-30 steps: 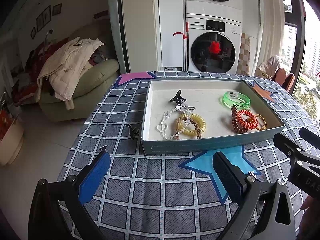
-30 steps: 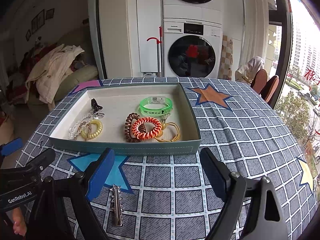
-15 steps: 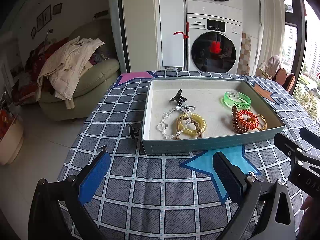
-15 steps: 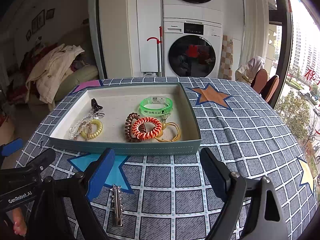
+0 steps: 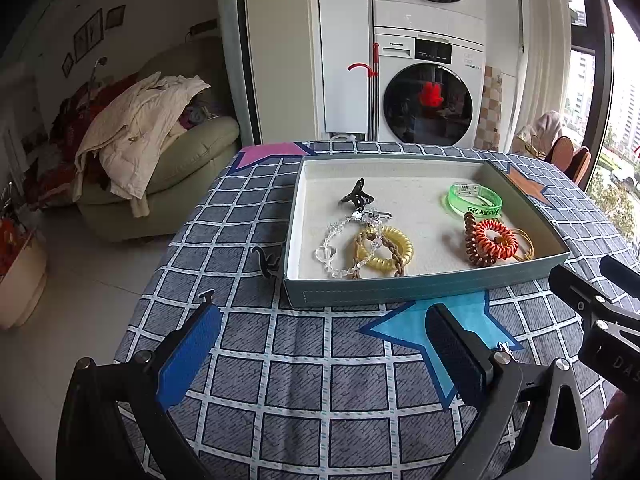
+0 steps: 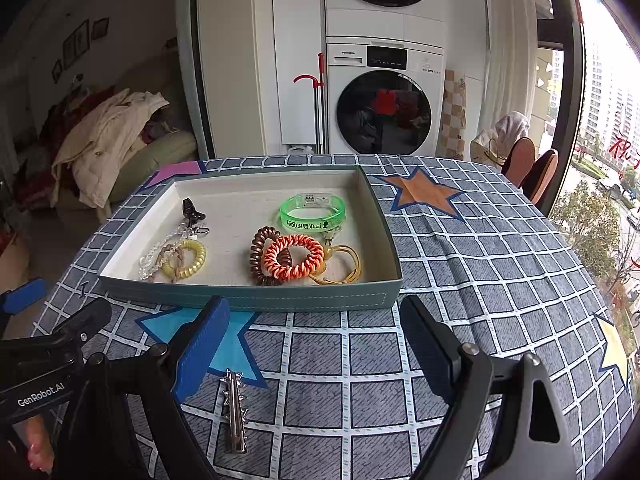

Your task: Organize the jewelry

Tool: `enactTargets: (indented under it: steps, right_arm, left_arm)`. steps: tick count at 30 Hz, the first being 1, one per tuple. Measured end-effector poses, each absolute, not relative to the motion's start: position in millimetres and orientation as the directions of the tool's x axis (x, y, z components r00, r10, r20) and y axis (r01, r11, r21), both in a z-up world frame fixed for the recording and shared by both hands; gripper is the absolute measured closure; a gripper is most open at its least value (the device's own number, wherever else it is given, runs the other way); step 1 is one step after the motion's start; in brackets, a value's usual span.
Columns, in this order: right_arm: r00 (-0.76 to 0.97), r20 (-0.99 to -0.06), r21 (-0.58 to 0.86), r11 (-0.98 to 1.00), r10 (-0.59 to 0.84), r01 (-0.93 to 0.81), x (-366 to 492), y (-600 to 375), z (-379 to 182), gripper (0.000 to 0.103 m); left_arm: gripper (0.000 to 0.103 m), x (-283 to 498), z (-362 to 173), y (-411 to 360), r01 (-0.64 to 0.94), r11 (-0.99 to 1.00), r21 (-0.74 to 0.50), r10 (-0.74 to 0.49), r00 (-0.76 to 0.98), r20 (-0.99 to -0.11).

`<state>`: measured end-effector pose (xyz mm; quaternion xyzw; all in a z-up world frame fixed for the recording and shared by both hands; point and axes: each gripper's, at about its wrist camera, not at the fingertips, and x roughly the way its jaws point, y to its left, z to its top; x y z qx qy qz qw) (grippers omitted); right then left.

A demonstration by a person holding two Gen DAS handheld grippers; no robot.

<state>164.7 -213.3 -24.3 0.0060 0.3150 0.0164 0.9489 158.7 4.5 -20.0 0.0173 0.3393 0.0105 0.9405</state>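
Note:
A teal tray [image 5: 416, 291] [image 6: 248, 295] with a cream lining lies on the checked tablecloth. In it are a green bracelet [image 5: 475, 197] [image 6: 312, 212], an orange coil tie [image 5: 495, 237] [image 6: 293, 257] over a brown one, a yellow coil [image 5: 387, 254] [image 6: 188, 260], a clear bead chain [image 5: 335, 240] and a black claw clip [image 5: 357, 197] [image 6: 191, 209]. Another black claw clip [image 5: 267, 261] sits on the cloth beside the tray's left wall. A silver spiked hair clip [image 6: 234, 416] lies on the cloth by my right gripper's left finger. My left gripper [image 5: 320, 356] and right gripper [image 6: 316, 352] hang open and hold nothing, short of the tray's near wall.
The table's left edge drops to a tiled floor [image 5: 80, 304]. A sofa piled with clothes [image 5: 148, 148] stands beyond it. A washing machine [image 6: 384, 100] and cabinets are behind the table. Chairs [image 6: 532, 168] stand by the window at the right.

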Motion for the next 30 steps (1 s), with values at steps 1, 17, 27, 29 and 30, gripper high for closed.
enactTargets:
  steps: [1, 17, 27, 29, 30]
  right_arm:
    - [0.801, -0.598, 0.022, 0.999, 0.035, -0.028, 164.6, -213.2, -24.2, 0.014]
    - [0.801, -0.597, 0.022, 0.999, 0.035, -0.027, 164.8, -213.8, -24.2, 0.014]
    - [0.801, -0.597, 0.023, 0.999, 0.036, -0.027, 164.7, -213.9, -24.0, 0.014]
    - [0.801, -0.597, 0.022, 0.999, 0.035, -0.027, 164.7, -213.9, -24.0, 0.014]
    - [0.801, -0.597, 0.023, 0.999, 0.036, -0.027, 164.7, -214.0, -24.0, 0.014]
  left_arm:
    - [0.000, 159.0, -20.0, 4.8, -0.008, 0.999, 0.040, 0.031, 0.770, -0.638]
    - [0.000, 158.9, -19.8, 4.2, -0.013, 0.999, 0.041, 0.036, 0.770, -0.638]
    - [0.000, 159.2, -20.0, 3.6, -0.014, 0.999, 0.044, 0.039, 0.768, -0.640]
    - [0.000, 159.2, -20.2, 3.1, -0.014, 0.999, 0.044, 0.039, 0.767, -0.640]
    - [0.000, 159.2, -20.2, 3.4, -0.014, 0.999, 0.044, 0.039, 0.767, -0.640]
